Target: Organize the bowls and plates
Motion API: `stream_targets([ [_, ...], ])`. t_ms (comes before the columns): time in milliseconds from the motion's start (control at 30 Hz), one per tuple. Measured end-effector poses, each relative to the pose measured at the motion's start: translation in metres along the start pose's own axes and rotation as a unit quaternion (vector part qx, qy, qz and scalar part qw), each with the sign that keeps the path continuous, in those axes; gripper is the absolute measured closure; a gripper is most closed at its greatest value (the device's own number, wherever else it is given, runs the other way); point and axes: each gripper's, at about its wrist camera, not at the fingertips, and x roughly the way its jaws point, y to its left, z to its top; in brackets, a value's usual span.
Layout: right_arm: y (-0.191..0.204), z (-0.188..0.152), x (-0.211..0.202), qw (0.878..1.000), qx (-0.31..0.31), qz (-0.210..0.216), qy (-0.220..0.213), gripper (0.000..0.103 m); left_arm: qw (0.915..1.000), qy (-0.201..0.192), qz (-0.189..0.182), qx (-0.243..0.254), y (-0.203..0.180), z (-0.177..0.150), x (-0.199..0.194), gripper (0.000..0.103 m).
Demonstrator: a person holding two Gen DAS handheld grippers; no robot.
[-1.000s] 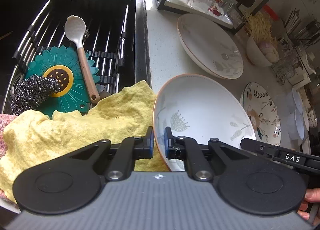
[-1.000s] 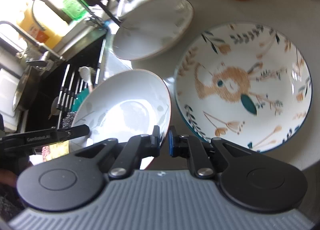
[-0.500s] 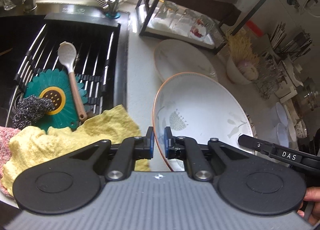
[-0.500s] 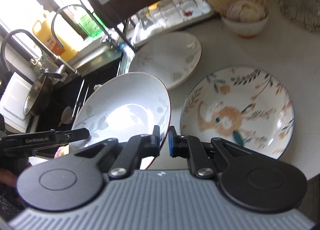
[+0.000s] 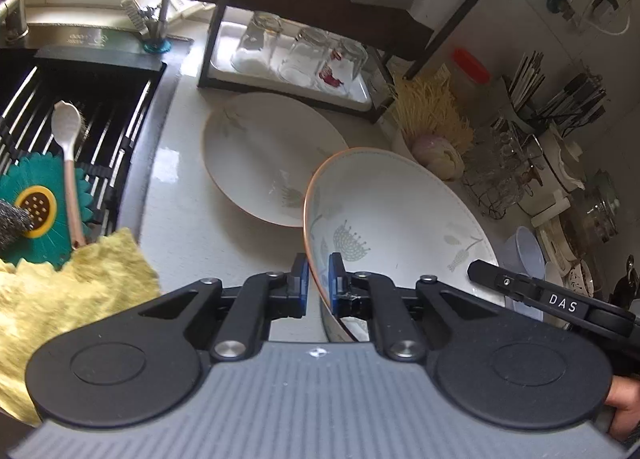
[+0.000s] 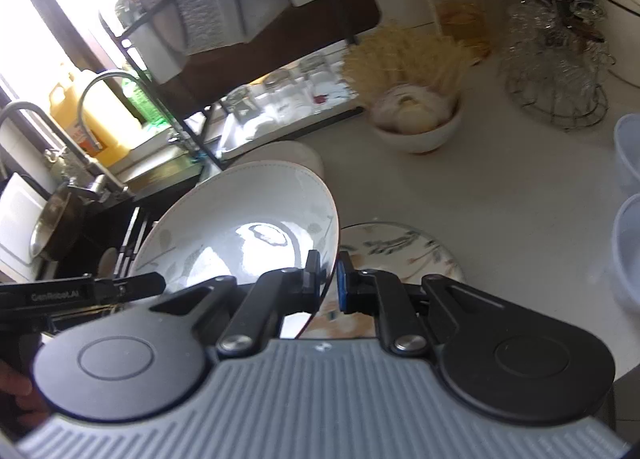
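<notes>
Left claw (image 5: pixel 318 283) and right claw (image 6: pixel 329 279) are clamping opposite rims of the bowl (image 5: pixel 396 219). It is tilting, its hollow facing up, between them.

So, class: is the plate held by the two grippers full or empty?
Empty. The plate shows a bare white inside with only its printed leaf pattern, and the right wrist view shows just light glare on it.
</notes>
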Motion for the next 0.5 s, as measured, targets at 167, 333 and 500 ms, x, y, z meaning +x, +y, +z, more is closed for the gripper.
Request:
stream_targets([
  [167,-0.029,0.000,0.012,1.000,-0.005,-0.022,0.019,0.092,0.9991,0.034,0.014,-0.018,-0.019,-0.016,0.033,0.091],
  [333,-0.048,0.001,0.028,0.998,-0.015,-0.025,0.051,0.092,0.9963,0.063,0.029,-0.051,-0.024,-0.030,0.059,0.090],
  [500,-0.055,-0.001,0.040,0.997,-0.036,-0.023,0.068,0.092,0.9941,0.072,0.044,-0.067,-0.027,-0.038,0.074,0.090],
])
